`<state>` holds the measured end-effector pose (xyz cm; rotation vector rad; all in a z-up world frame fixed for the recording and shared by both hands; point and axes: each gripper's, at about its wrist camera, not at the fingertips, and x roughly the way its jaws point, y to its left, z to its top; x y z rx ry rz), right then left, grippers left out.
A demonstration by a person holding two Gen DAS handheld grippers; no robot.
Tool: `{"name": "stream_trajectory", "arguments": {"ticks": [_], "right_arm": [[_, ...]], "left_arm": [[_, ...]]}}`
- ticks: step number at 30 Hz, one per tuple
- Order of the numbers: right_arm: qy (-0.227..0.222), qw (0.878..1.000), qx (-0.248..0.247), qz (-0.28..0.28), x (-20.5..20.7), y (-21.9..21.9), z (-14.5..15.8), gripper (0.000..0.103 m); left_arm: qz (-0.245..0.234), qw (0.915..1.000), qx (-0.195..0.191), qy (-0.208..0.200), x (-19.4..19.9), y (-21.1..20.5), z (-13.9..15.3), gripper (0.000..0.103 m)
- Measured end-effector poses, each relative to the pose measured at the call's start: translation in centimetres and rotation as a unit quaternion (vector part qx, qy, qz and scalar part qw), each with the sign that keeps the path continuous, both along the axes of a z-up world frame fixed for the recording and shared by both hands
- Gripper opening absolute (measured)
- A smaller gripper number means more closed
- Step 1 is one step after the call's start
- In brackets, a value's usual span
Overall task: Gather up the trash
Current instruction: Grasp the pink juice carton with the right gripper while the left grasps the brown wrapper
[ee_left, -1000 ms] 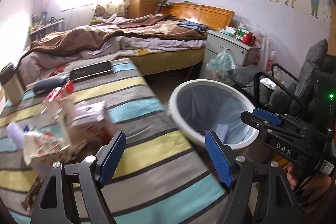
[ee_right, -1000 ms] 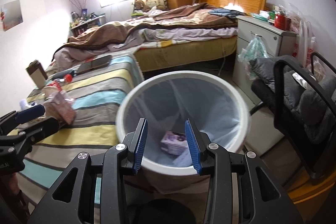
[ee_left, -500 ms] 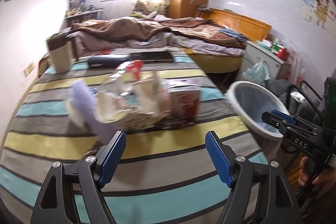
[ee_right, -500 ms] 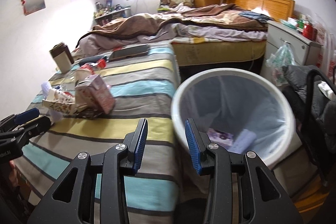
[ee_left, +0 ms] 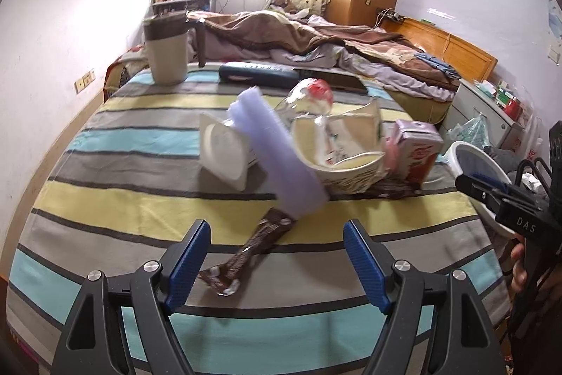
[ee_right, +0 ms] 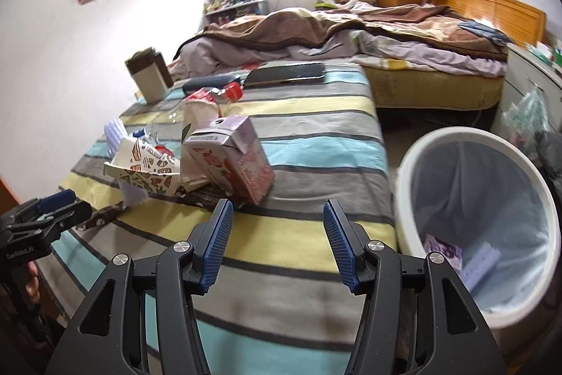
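Note:
A heap of trash lies on the striped cloth: a brown snack wrapper (ee_left: pixel 251 250), a lilac plastic strip (ee_left: pixel 277 157), a crushed paper bowl (ee_left: pixel 346 152), a clear bottle with red cap (ee_left: pixel 316 94) and a pink drink carton (ee_left: pixel 416 150), also seen in the right wrist view (ee_right: pixel 228 157). My left gripper (ee_left: pixel 277 257) is open and empty, just above the wrapper. My right gripper (ee_right: pixel 275 239) is open and empty, in front of the carton. The white bin (ee_right: pixel 414 171) with a liner stands to the right, holding some trash (ee_right: pixel 440 250).
A beige cup (ee_left: pixel 167 53), a dark case (ee_left: pixel 258 76) and a tablet (ee_right: pixel 286 72) lie at the table's far end. A bed (ee_right: pixel 386 34) lies beyond. A nightstand (ee_left: pixel 488 104) and a chair (ee_left: pixel 527 171) stand near the bin.
Both grippers swung left from the bin toward the trash heap. The right jaws have opened wider. The left gripper has come close over the brown wrapper.

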<state>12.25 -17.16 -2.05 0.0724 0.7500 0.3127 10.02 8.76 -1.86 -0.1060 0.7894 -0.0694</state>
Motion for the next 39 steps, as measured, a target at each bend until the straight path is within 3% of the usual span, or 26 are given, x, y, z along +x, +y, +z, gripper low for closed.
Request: {"name": "stream_trajectory", "arguments": {"ticks": [2,19,24,33,39], "right_arm": [[-0.003,1.000,-0.009,0.018,0.6,0.8,-0.2,0.062],[-0.001,0.992,-0.019,0.121,5.0,3.5,-1.0,0.063],[0.000,0.988,-0.046,0.145,4.9,4.5,-1.2,0.064],[0.038,0.983,-0.025,0.177,3.2,4.2,-0.9,0.064],[0.022,0.990,-0.059,0.126,4.1,3.9,-1.0,0.064]], "left_arm": [[0.002,1.0000,0.002,0.008,0.3,0.2,-0.6,0.077],[-0.021,0.9984,0.000,0.052,2.4,1.2,-3.5,0.078],[-0.021,0.9983,0.007,0.053,2.7,1.1,-3.4,0.078],[-0.016,0.9985,-0.004,0.052,2.8,1.6,-3.4,0.078],[-0.011,0.9985,0.002,0.053,3.0,1.5,-3.4,0.078]]}}
